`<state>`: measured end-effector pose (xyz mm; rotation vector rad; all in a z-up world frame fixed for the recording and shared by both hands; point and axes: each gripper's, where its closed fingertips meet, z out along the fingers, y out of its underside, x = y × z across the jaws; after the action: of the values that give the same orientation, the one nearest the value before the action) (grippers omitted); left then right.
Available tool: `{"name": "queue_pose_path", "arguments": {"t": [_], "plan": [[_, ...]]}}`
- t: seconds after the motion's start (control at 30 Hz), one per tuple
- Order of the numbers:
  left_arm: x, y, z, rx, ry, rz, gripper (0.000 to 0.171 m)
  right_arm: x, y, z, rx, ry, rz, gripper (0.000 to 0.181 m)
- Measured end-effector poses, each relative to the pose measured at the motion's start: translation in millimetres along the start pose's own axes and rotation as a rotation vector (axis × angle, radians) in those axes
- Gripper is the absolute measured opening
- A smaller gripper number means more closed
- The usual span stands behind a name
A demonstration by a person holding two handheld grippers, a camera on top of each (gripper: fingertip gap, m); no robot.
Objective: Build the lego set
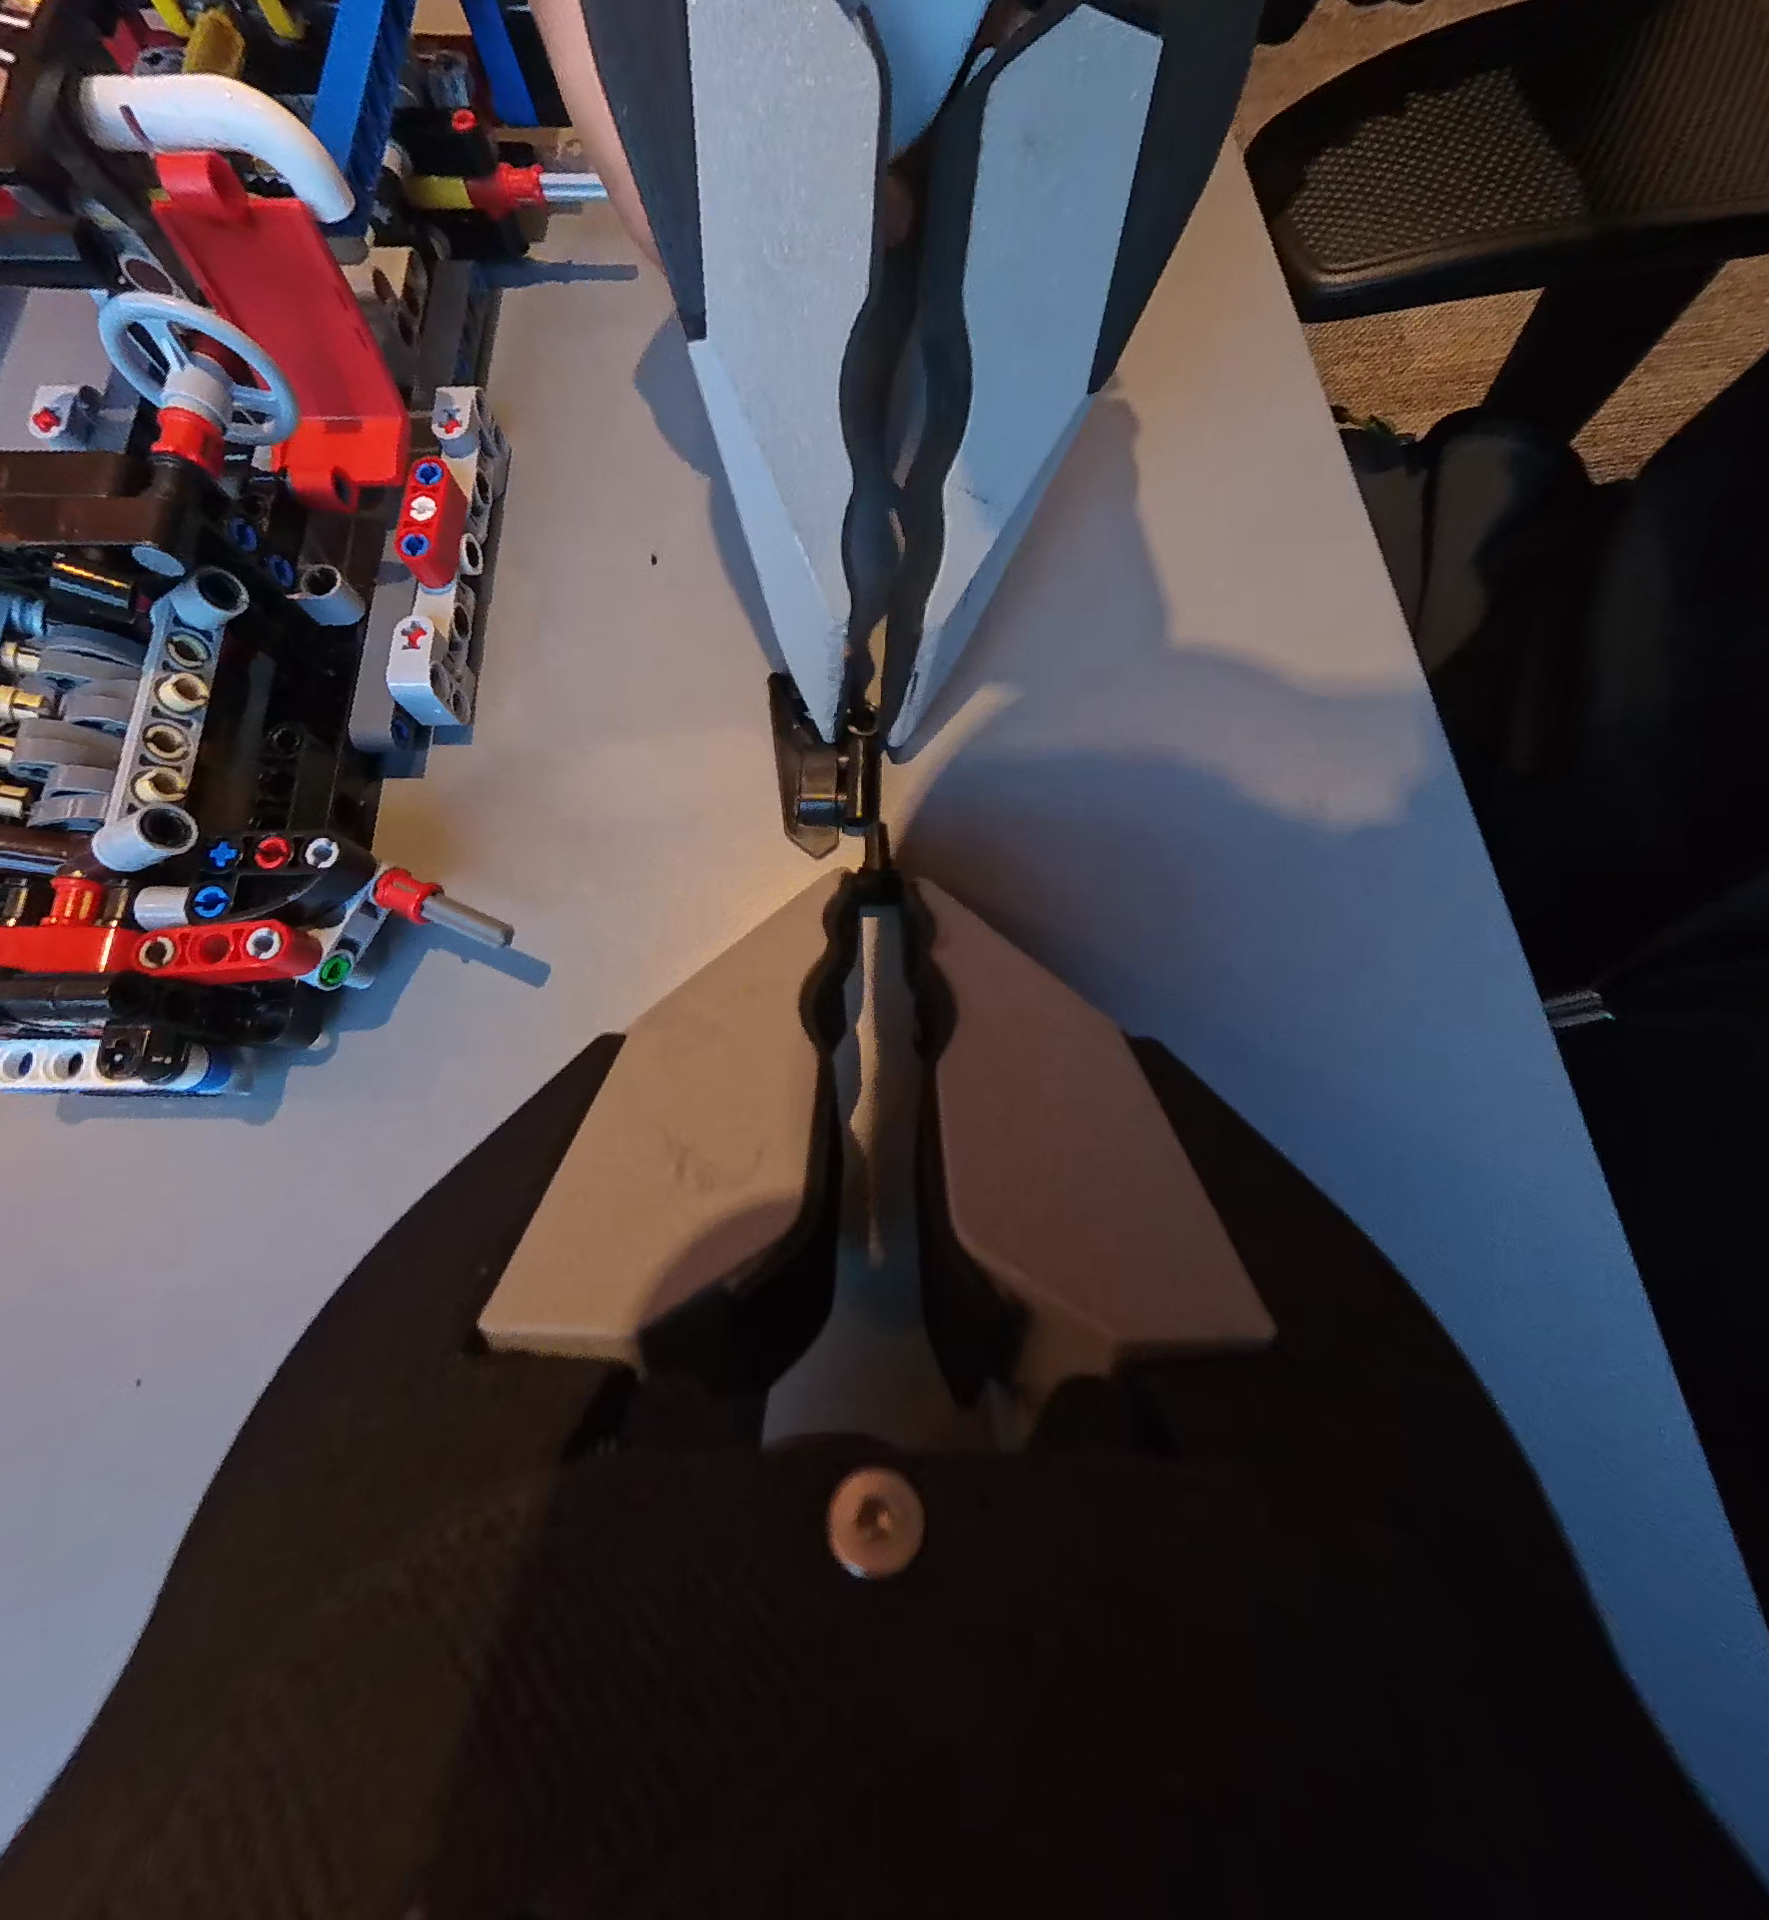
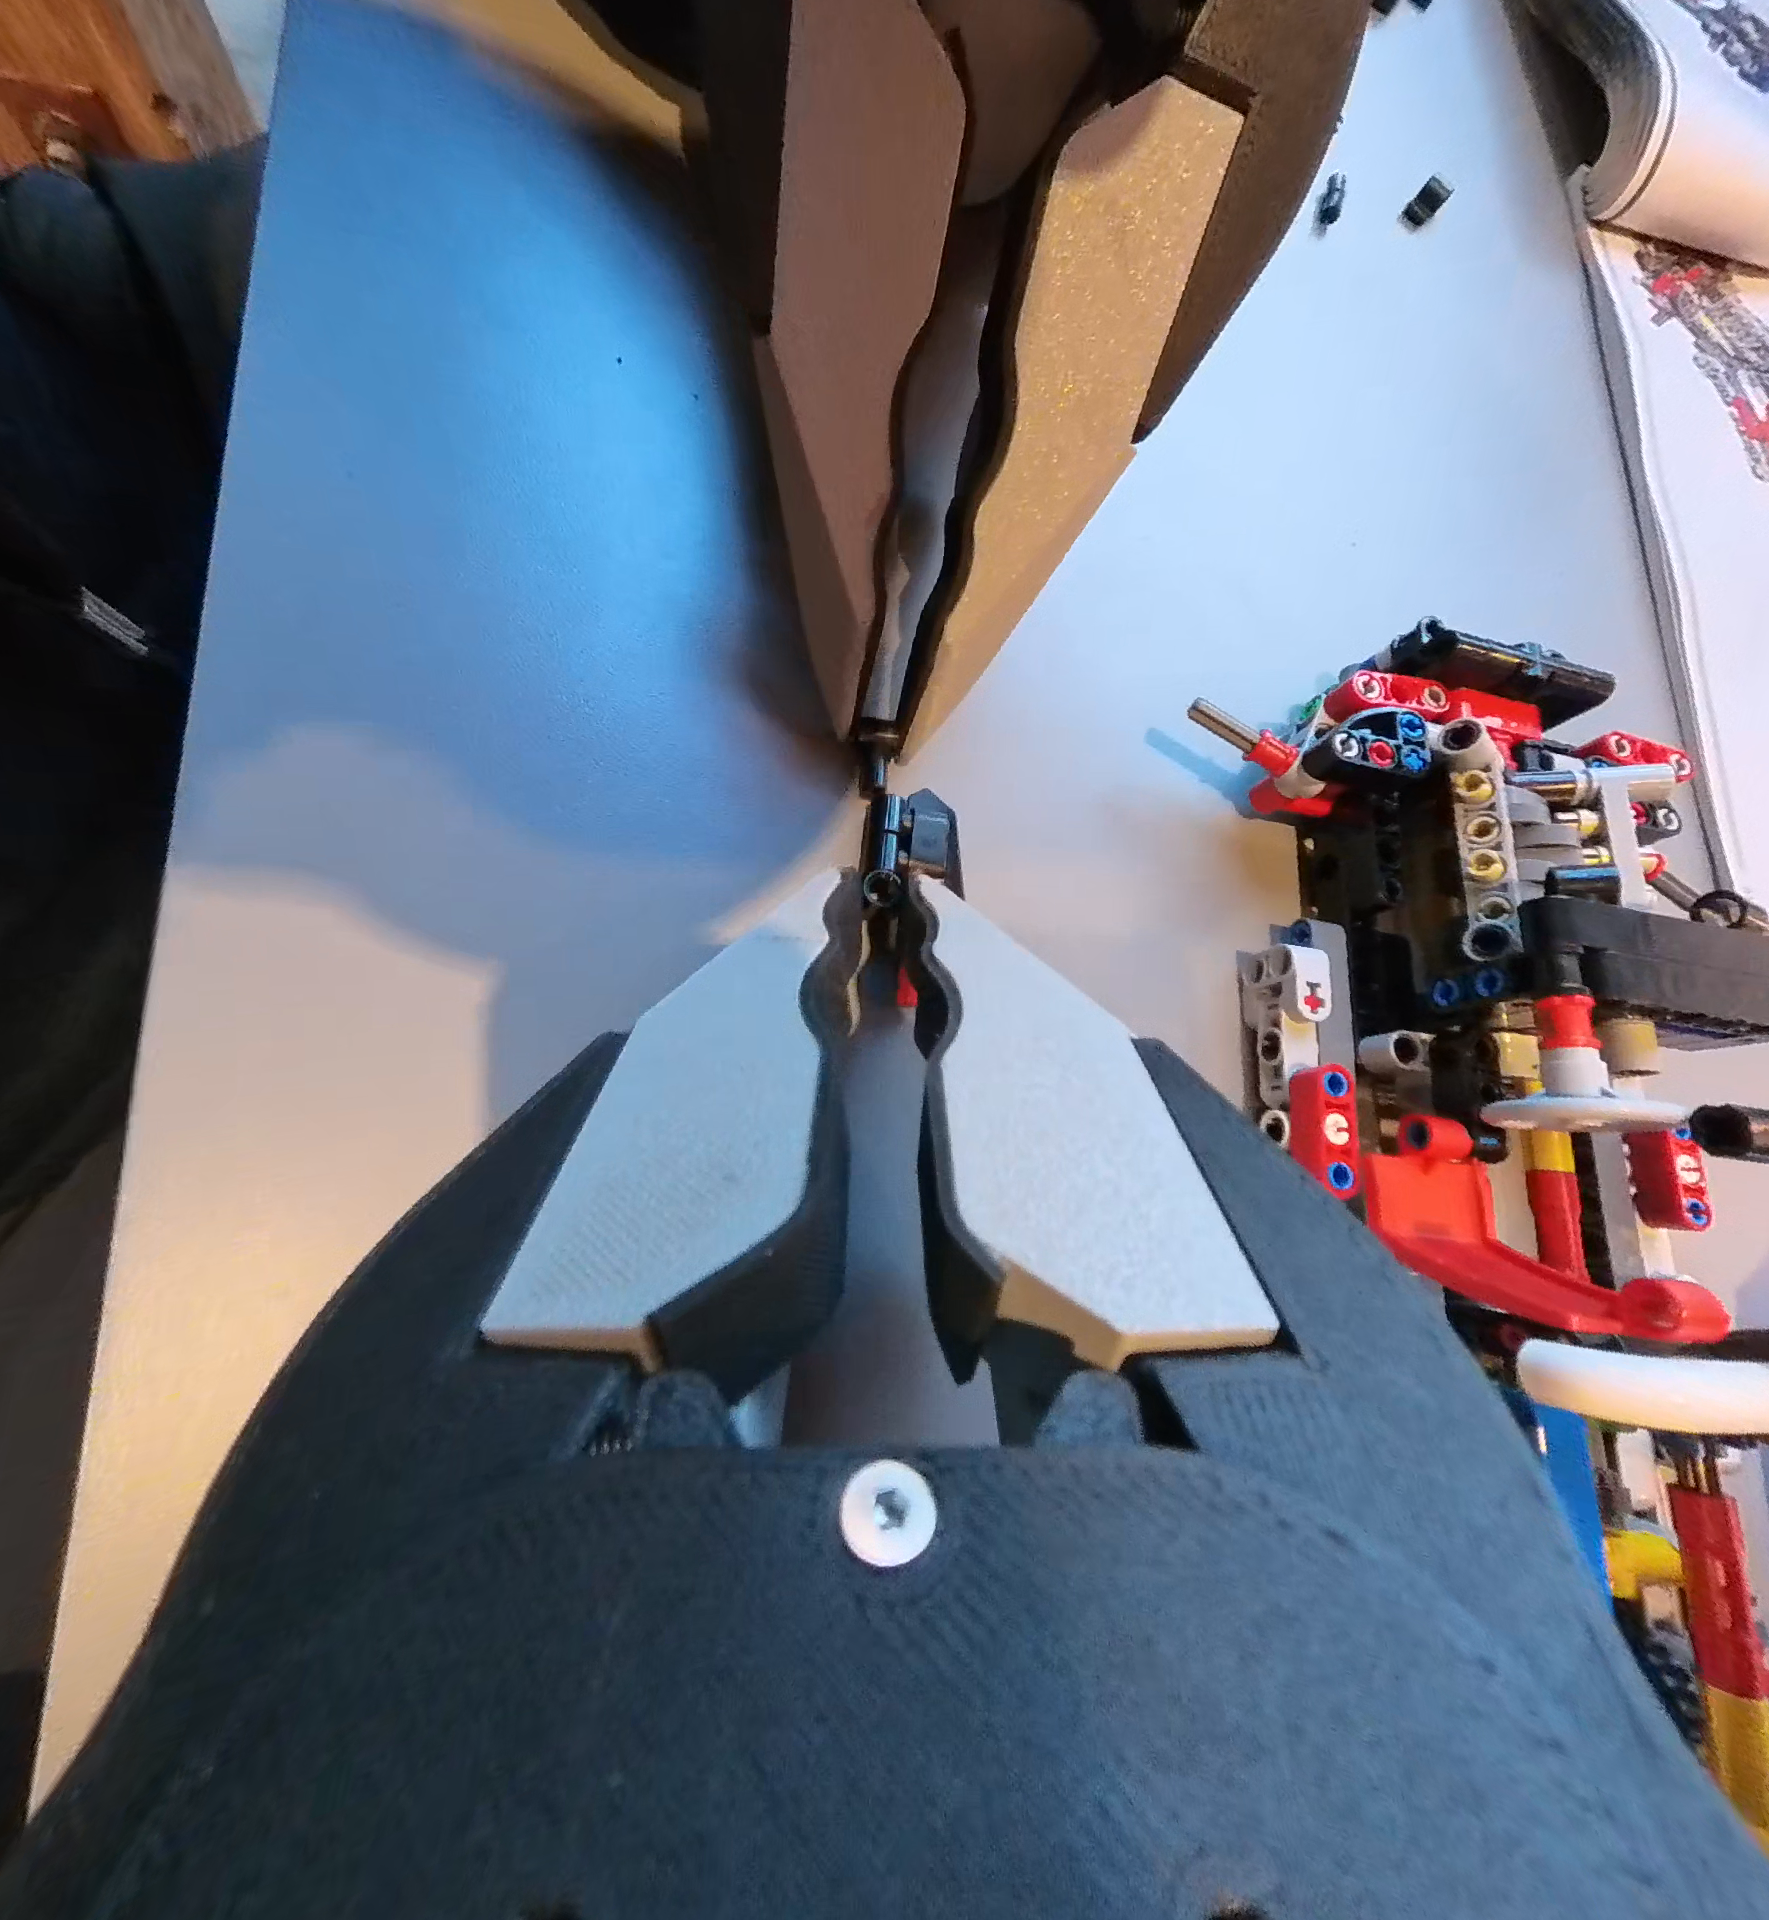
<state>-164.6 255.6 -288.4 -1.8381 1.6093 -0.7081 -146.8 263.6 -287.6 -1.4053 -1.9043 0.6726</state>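
Two hand-held grippers tip to tip above the tabletop (image 1: 589, 1195), near its edge. Left hand-held gripper (image 1: 878, 891) clamped on a thin black pin (image 1: 876, 854), most of it hidden between the fingers, only a short end poking forward. Right hand-held gripper (image 2: 885, 914) clamped on a small black connector (image 2: 909, 836), holes turned toward the pin; something red (image 2: 906, 995) also tucked between its fingers, too small to identify. Pin end just at the connector, perhaps barely entered; cannot tell for sure. Held nose to nose probably so pin and hole share one line and each grip can push against the other. Raised off the surface, likely to leave room for small corrections of angle.

Half-built model (image 1: 184, 644) resting well to the side, untouched, with steering wheel (image 1: 196, 366) and red panel (image 1: 282, 312) visible. Open instruction booklet (image 2: 1742, 520) beyond it. Two loose black bits (image 2: 1379, 195) on the far tabletop. Judged: a small sub-assembly under way, much building still left.
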Motion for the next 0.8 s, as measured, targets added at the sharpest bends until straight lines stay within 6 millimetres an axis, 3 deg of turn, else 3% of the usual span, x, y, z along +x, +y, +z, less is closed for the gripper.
{"name": "queue_pose_path", "arguments": {"t": [0.8], "plan": [[0.9, -0.7, 1.8, -0.006, 0.022, -0.012, 0.003, -2.3, -0.4, -0.3, 0.018, -0.119, 0.103, 0.005]]}}
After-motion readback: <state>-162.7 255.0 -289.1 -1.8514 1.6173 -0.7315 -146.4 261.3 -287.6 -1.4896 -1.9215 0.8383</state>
